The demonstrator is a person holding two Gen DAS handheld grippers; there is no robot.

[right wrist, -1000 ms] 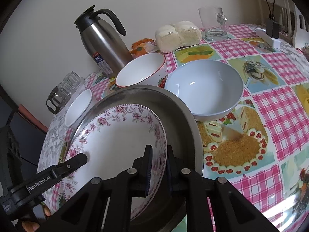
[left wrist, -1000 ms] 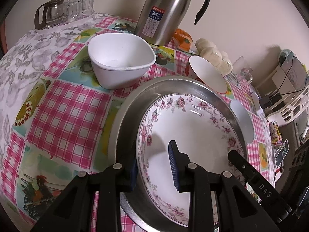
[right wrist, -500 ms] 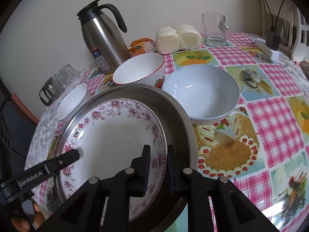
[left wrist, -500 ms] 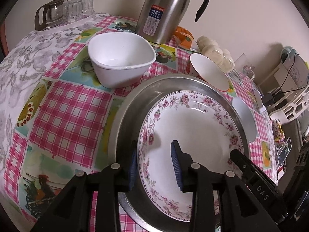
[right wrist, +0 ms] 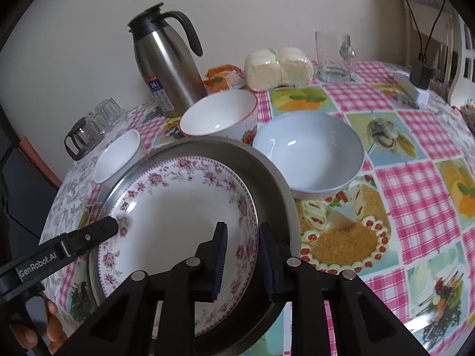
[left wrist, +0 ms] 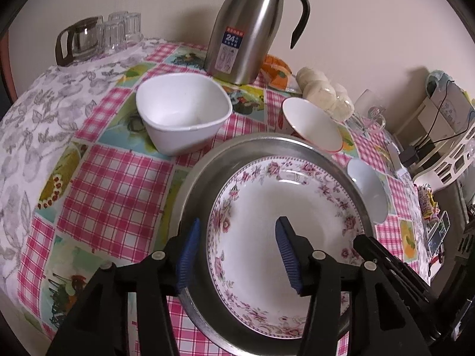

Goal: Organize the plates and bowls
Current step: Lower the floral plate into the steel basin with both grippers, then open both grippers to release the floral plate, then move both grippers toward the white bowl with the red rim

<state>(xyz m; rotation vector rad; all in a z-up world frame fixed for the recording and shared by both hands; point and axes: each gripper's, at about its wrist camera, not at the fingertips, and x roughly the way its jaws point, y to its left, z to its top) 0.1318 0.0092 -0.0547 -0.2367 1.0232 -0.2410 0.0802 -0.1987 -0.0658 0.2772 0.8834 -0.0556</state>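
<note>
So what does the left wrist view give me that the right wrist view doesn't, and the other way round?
Only the left wrist view: the left gripper head-on, open, jaws straddling the floral plate's near rim, and the white rack off the table.

Only the right wrist view: the right gripper open astride the plate's edge, the power strip, and the pale blue bowl's whole inside.

Both: the metal pan, the steel thermos, the square white bowl, the red-rimmed bowl and the glass mug.

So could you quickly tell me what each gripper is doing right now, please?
Left gripper: open, straddling the flowered plate's rim.
Right gripper: open around the plate's opposite rim, not clamped.
</note>
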